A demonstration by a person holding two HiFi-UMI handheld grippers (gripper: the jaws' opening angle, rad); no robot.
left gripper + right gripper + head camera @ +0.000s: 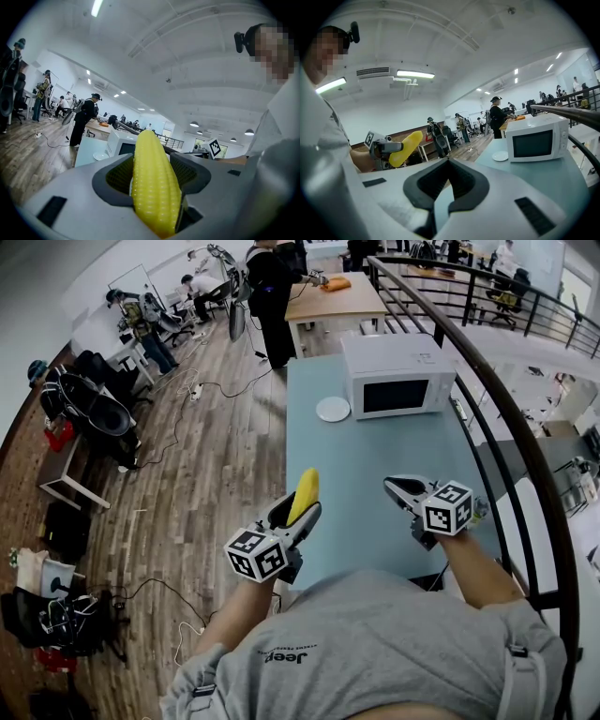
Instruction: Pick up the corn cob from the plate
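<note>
Left tongs (302, 508) clamp the corn cob (306, 489) near one end, well clear of the plate (333, 409) — the smooth cob could pivot and drop; right tongs (396, 487) together, empty.

White microwave (398, 376); pale-blue table (361, 460)

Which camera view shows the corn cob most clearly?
The left gripper view: the corn cob fills the centre, kernels clear, clamped in the left gripper. The head view shows it small, sticking out beyond the jaws. The right gripper view shows it small, from the side.
</note>
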